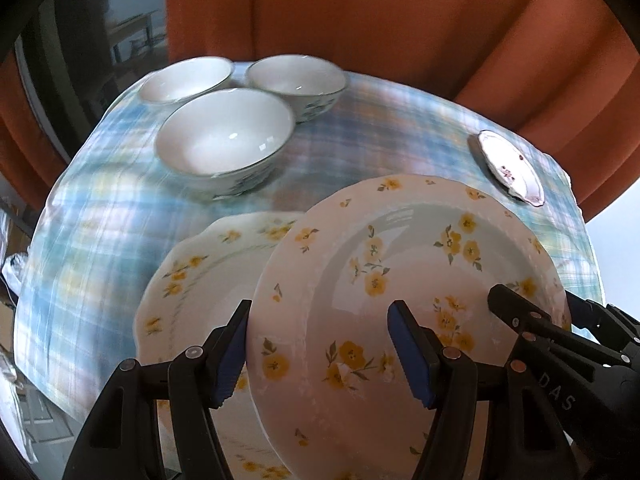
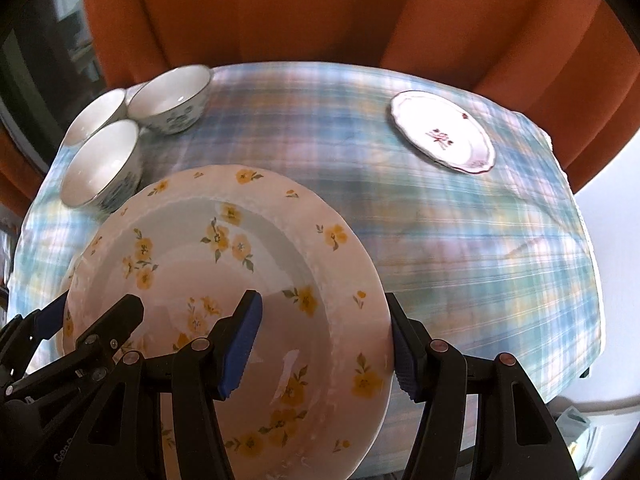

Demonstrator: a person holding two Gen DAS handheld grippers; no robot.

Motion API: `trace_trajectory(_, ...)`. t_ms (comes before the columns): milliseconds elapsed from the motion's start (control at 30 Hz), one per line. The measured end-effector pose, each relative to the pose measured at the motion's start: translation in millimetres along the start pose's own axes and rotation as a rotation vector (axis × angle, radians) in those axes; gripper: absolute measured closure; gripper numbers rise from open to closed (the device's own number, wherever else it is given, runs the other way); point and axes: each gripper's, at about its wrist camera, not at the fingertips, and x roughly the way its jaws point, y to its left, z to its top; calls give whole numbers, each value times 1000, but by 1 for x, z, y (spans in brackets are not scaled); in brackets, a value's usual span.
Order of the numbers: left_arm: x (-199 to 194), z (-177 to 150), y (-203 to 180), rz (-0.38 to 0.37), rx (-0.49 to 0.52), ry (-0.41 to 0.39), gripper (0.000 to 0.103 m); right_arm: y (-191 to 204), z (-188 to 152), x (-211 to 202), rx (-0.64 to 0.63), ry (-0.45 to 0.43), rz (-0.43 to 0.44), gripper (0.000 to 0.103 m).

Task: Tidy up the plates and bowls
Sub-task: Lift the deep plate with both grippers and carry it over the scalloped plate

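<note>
A deep plate with yellow flowers (image 1: 400, 240) (image 2: 208, 280) hangs tilted above the table, carried between both grippers. My left gripper (image 1: 320, 312) is shut on its left rim, one blue pad outside the edge and one inside the well. On the opposite rim my right gripper (image 2: 323, 304) is shut the same way. A second yellow-flowered plate (image 1: 200, 280) lies on the cloth partly under the held one. Three white bowls (image 1: 224, 144) (image 2: 102, 164) cluster at the far left. A small plate with a purple flower (image 1: 508, 164) (image 2: 442, 132) lies far right.
A blue plaid tablecloth (image 1: 360, 132) (image 2: 460, 240) covers the small table and drops off at its edges. Orange curtains (image 1: 360, 20) hang right behind the table. A dark window or glass door (image 1: 120, 32) shows at the far left.
</note>
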Motion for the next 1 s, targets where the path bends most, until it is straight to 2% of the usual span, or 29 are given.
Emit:
trace_trajectory(233,7,-10,33,-13,-41,48,36,39,-6,7,-51,43,-10,40)
trace_trajectory(600,21,-17,66,-8,-76,96,36,68,-9,20,-98,92,-14,40)
trace_trajectory(833,35,-20,71,8,-68,143,36,76,-7,33,-110,120,-8,40)
trace_trajectory(1000,37,-21,65,32,-24,137,36,73,-6,44,-107,151,1,40)
